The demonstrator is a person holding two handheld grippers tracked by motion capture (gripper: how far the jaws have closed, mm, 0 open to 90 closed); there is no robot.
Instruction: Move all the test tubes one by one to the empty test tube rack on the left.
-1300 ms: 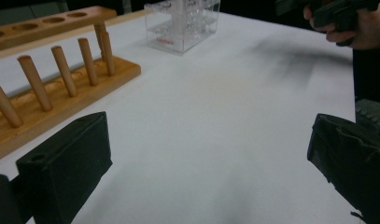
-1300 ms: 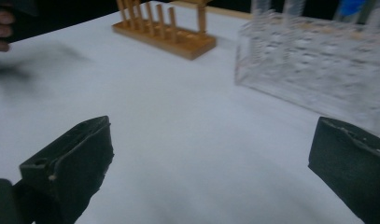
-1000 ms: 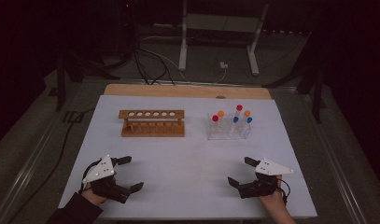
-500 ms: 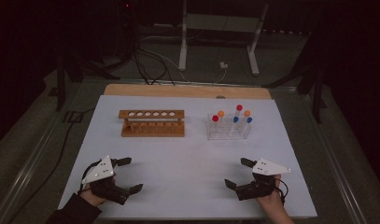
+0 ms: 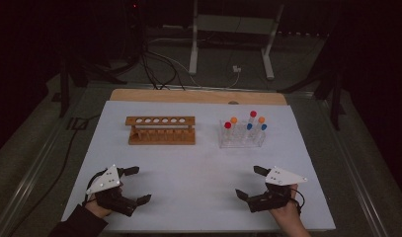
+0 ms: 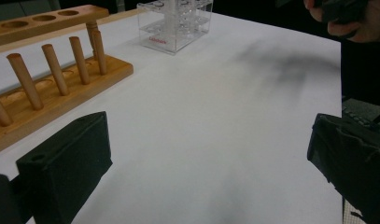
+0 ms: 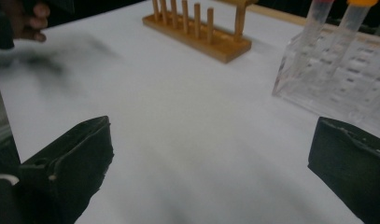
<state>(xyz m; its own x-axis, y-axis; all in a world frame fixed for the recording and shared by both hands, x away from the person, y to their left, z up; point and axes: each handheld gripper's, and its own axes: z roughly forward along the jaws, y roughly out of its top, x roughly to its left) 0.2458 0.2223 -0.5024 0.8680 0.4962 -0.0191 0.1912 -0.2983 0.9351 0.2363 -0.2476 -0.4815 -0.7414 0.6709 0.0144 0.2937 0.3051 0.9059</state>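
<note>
Left gripper (image 5: 132, 185) and right gripper (image 5: 252, 182) rest at the table's near edge, jaws spread wide, grasping nothing. Well beyond them stand the wooden rack (image 5: 161, 131), far left, and the clear rack (image 5: 241, 139) of capped tubes (image 5: 227, 126), far right.

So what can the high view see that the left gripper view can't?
High view alone: the whole white table, coloured caps on the tubes in the clear rack, and the left tool seen from above. Left gripper view alone: the wooden rack's pegs close up. Shared: the wooden rack, the clear rack, and the hand holding the right tool.
</note>
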